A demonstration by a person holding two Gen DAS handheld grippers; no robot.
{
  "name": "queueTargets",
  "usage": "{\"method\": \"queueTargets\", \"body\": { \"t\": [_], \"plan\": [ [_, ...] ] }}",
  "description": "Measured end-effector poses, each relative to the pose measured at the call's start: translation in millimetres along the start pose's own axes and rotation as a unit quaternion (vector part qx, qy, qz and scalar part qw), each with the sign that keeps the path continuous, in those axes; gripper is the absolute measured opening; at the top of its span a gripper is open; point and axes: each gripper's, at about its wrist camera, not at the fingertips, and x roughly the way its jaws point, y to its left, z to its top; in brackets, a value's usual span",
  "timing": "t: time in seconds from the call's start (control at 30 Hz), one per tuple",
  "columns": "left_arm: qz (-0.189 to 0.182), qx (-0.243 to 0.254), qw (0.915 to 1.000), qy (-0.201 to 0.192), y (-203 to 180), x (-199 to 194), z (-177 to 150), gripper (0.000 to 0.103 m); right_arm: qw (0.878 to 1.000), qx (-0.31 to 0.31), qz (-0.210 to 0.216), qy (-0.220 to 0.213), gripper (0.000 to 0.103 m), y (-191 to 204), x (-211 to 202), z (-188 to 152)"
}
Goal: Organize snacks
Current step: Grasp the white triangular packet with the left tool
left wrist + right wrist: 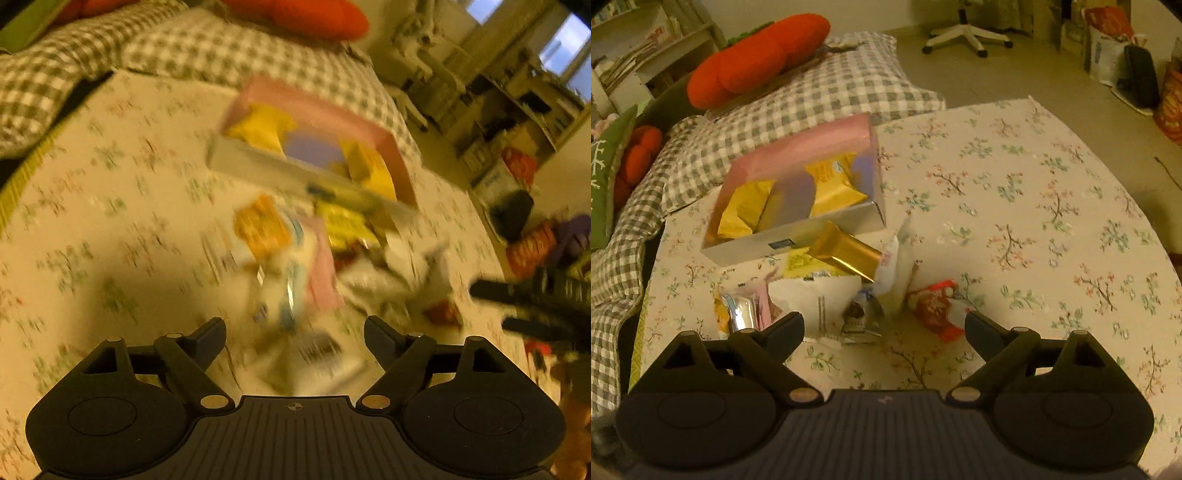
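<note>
While both grippers are hanging wide open and empty, the right gripper (884, 326) is best lowering squarely over the red wrapper (936, 308), sparing neighbouring packets beside the box (798, 240)

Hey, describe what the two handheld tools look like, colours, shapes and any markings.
Both match: the left tool and right tool are matte black plastic, each with two angular fingers on linked arms, brass-coloured round pivot pins, two large round housings with oval insets, and a ribbed centre plate bearing a small crosshair-like mark. No cables or sleeves show.
</note>
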Motion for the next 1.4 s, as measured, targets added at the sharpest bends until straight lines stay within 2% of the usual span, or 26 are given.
{"method": "queueTargets", "body": {
  "t": [0.1,0.2,0.33,0.37,0.4,0.43,0.7,0.8,1.03,1.1,1.13,1.17,1.2,1.23,1.27,1.3,1.4],
  "plan": [
    [0.016,0.025,0.9994,0.019,-14,7,-16,0.09,1.0,-0.006,0.0,-0.001,0.092,0,-4,-4],
    [0.031,0.046,0.998,0.03,-24,15,-22,0.09,1.0,-0.014,0.0,-0.002,0.091,3,-7,-8],
    [0.047,0.047,0.9975,0.023,-24,21,-22,0.087,1.0,-0.027,0.001,-0.007,0.091,5,-11,-9],
    [0.045,0.044,0.9977,0.023,-24,22,-23,0.076,1.0,-0.03,0.0,-0.007,0.091,6,-11,-9],
    [0.039,0.04,0.9981,0.027,-22,23,-23,0.058,0.999,-0.033,-0.001,-0.007,0.091,6,-10,-9],
    [0.028,0.034,0.9986,0.031,-20,23,-23,0.05,0.999,-0.035,-0.003,-0.006,0.091,5,-9,-9],
    [-0.008,-0.001,0.9999,0.013,-7,11,-17,0.016,0.999,-0.034,0.012,0.007,0.085,9,0,-9],
    [-0.012,-0.007,0.9999,0.004,-3,6,-15,0.009,0.999,-0.038,0.019,0.009,0.084,13,4,-9],
    [-0.006,-0.013,0.9998,-0.012,6,0,-10,0.007,0.998,-0.042,0.028,0.022,0.085,21,18,-8],
    [0.0,0.009,0.9997,-0.022,2,-4,-10,0.008,0.998,-0.043,0.031,0.026,0.085,24,21,-8],
    [0.001,0.018,0.9995,-0.027,0,-6,-10,0.012,0.998,-0.044,0.033,0.026,0.085,25,22,-9],
    [0.001,0.025,0.9993,-0.029,-2,-6,-9,0.023,0.998,-0.045,0.033,0.026,0.085,26,22,-9],
    [0.0,0.03,0.9991,-0.03,-4,-7,-10,0.042,0.998,-0.046,0.034,0.025,0.085,27,22,-9],
    [0.0,0.035,0.9989,-0.03,-6,-6,-9,0.055,0.998,-0.045,0.034,0.025,0.086,28,23,-9],
    [0.001,0.04,0.9987,-0.031,-8,-5,-10,0.075,0.998,-0.044,0.035,0.027,0.087,28,23,-9],
    [0.001,0.047,0.9983,-0.033,-11,-4,-10,0.083,0.998,-0.042,0.037,0.029,0.087,27,24,-8],
    [0.012,0.075,0.9968,-0.025,-22,5,-12,0.087,0.999,-0.033,0.032,0.029,0.087,25,26,-6]
  ]
}}
